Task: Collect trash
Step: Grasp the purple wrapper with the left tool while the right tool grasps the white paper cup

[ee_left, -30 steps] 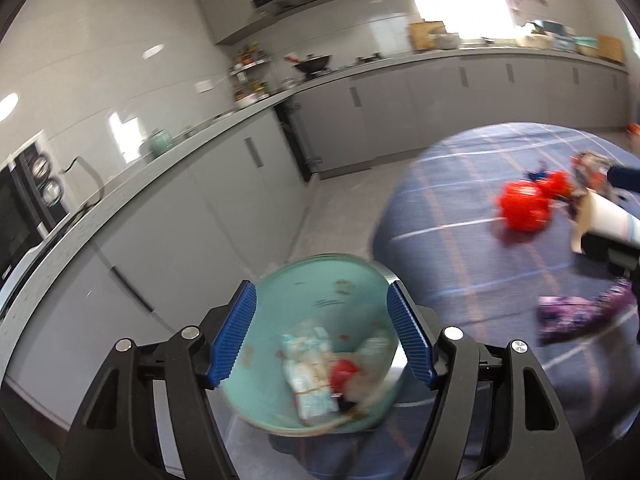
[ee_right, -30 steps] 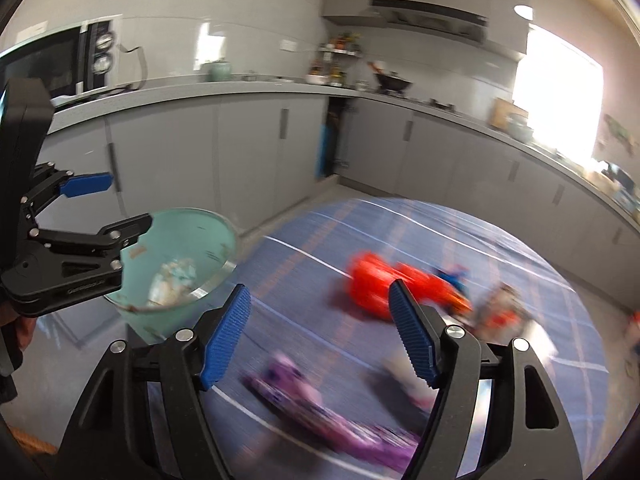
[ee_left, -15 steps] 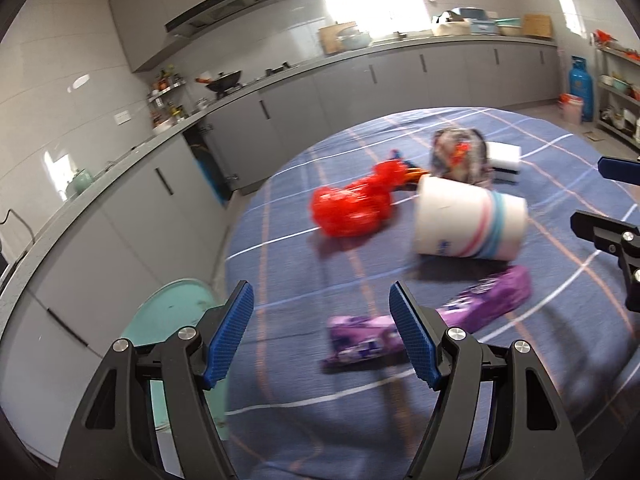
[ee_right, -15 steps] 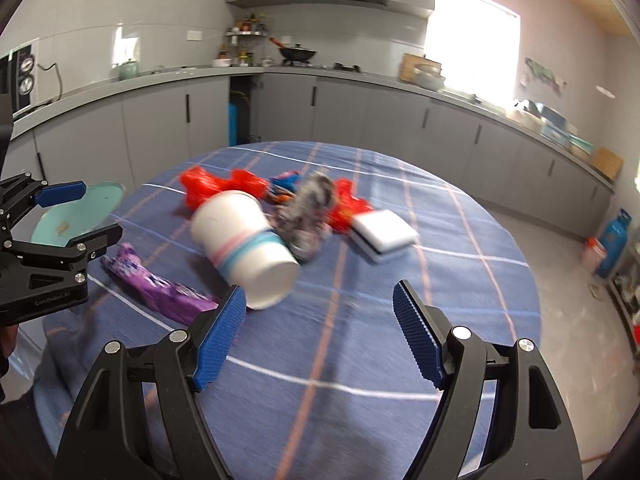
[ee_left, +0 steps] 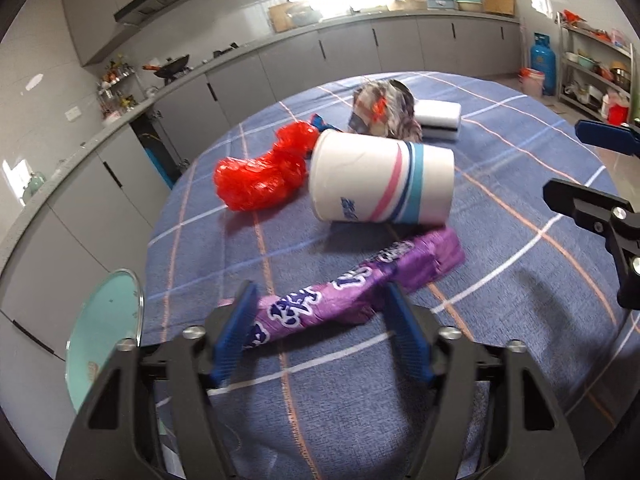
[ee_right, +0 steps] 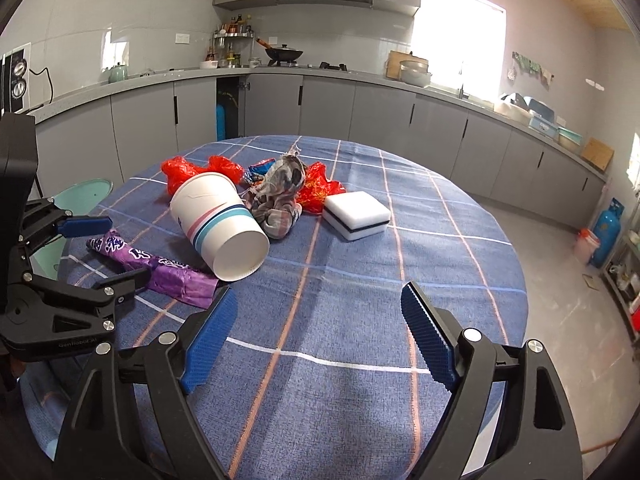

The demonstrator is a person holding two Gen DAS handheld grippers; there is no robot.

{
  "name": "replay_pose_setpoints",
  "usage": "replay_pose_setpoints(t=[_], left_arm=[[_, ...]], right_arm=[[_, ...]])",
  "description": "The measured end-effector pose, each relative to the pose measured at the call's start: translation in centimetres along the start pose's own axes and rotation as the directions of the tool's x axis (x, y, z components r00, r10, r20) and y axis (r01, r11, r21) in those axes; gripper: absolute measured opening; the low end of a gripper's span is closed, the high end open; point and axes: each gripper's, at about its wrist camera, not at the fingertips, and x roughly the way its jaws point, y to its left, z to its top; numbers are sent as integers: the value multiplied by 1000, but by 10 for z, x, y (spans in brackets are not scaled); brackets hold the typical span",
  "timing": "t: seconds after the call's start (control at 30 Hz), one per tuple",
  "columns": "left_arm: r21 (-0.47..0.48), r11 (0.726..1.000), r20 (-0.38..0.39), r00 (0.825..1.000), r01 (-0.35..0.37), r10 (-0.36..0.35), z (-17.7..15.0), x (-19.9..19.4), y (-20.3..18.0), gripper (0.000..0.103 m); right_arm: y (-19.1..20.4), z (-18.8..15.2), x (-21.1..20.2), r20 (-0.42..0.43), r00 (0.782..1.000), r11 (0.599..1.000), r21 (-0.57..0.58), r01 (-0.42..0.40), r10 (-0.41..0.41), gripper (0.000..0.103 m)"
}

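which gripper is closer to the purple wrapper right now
Left. The left gripper is open with the purple wrapper lying between its fingers. The right gripper is open over bare tablecloth, off to the wrapper's side.

Trash count on the round table

Lying here: one paper cup point(ee_right: 224, 226), one purple wrapper point(ee_right: 160, 270), one crumpled rag point(ee_right: 280, 196), one white sponge point(ee_right: 356, 214), two red plastic bags point(ee_right: 188, 170) point(ee_right: 320, 188); one teal bin point(ee_left: 100, 336) sitting beside.

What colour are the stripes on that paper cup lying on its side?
Pink, dark blue and light blue stripes on the white paper cup, clearest in the left wrist view.
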Motion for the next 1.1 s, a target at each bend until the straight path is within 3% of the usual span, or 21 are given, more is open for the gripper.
replay_pose_setpoints(t=[0.23, 0.37, 0.57, 0.7, 1.03, 1.07, 1.1], left_arm=[[45, 999, 12, 1000, 20, -21, -3, -11, 0, 36], [58, 998, 33, 999, 8, -10, -3, -30, 10, 35], [-34, 996, 87, 993, -77, 79, 9, -53, 56, 34], [-97, 986, 91, 985, -138, 147, 16, -49, 82, 34], [-147, 976, 61, 983, -160, 171, 11, -32, 100, 35], [-149, 976, 59, 983, -161, 171, 11, -31, 101, 35], [-152, 975, 59, 983, -161, 171, 11, -31, 102, 35]], right_arm=[[5, -2, -1, -1, 1000, 1000, 0, -6, 6, 83], [6, 1, 1, 3, 1000, 1000, -1, -9, 9, 83], [18, 19, 12, 23, 998, 998, -22, -54, 54, 83], [35, 35, 27, 24, 996, 995, -60, -86, 87, 83], [65, 50, 79, -128, 978, 967, -177, -183, 162, 83], [67, 49, 81, -141, 976, 965, -181, -190, 166, 79], [69, 48, 82, -155, 973, 962, -185, -200, 172, 68]])
